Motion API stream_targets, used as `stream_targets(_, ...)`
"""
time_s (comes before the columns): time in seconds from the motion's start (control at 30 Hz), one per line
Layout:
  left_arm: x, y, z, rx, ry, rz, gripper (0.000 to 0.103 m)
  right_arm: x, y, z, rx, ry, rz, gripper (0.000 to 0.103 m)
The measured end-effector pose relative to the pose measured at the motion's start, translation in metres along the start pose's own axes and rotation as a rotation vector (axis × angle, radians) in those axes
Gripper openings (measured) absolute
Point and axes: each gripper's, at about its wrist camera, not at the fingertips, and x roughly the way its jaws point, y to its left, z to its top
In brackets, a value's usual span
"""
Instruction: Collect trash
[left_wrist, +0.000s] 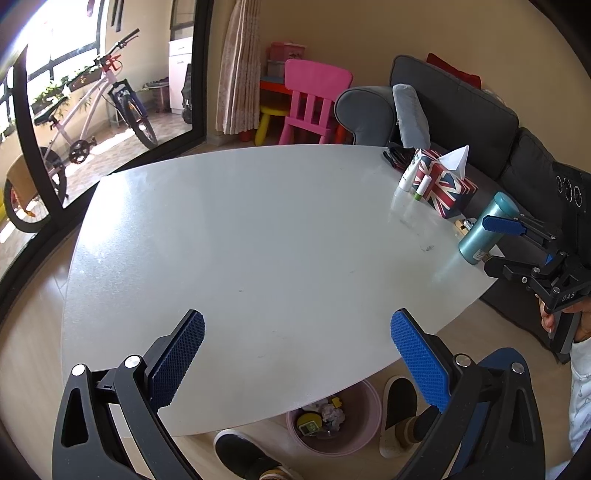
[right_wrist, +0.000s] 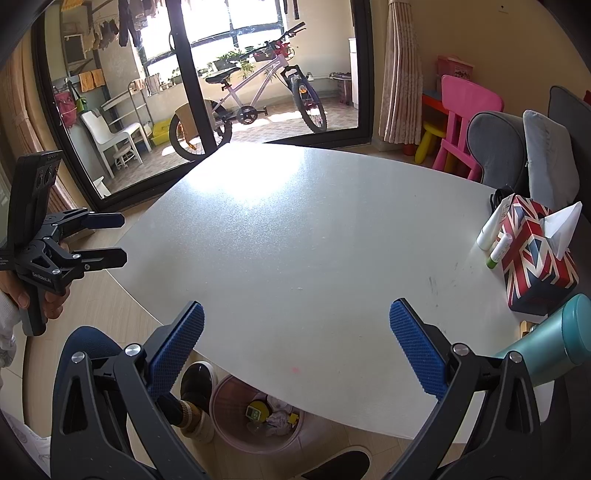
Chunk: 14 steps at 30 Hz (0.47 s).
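A pink waste bin (left_wrist: 369, 410) (right_wrist: 225, 395) stands on the floor under the near edge of the white table (left_wrist: 240, 240) (right_wrist: 314, 240). Crumpled paper (left_wrist: 332, 413) (right_wrist: 277, 419) and a yellow item (left_wrist: 308, 424) (right_wrist: 256, 410) lie in the bin. My left gripper (left_wrist: 299, 354) (right_wrist: 110, 240) is open above the table's near edge, with nothing between its fingers. My right gripper (right_wrist: 297, 350) (left_wrist: 498, 245) is also open and holds nothing. It hovers by the table's right side, with a teal bottle (left_wrist: 480, 240) (right_wrist: 554, 343) just beyond its right finger.
A flag-patterned tissue box (left_wrist: 443, 184) (right_wrist: 535, 258), a white tube (left_wrist: 408, 177) (right_wrist: 487, 229) and a small stick (left_wrist: 421, 188) (right_wrist: 498, 251) sit at the table's right. A person's shoes (left_wrist: 399, 413) (right_wrist: 195, 384) flank the bin. Behind are a grey sofa (left_wrist: 461, 103), a pink chair (left_wrist: 314, 99) and a bicycle (right_wrist: 258, 92).
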Motion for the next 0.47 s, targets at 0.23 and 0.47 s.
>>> stream_targets(0.23, 0.0028, 0.0009, -0.0009, -0.002, 0.012, -0.002, 0.097, 0.0000, 0.0000, 0.0001, 0.001, 0.000, 0.000, 0.099)
stream_targets(0.47, 0.0034, 0.0020, -0.0015, 0.015, 0.006, 0.044, 0.097, 0.0010, -0.0005, -0.0008, 0.000, 0.001, 0.000, 0.099)
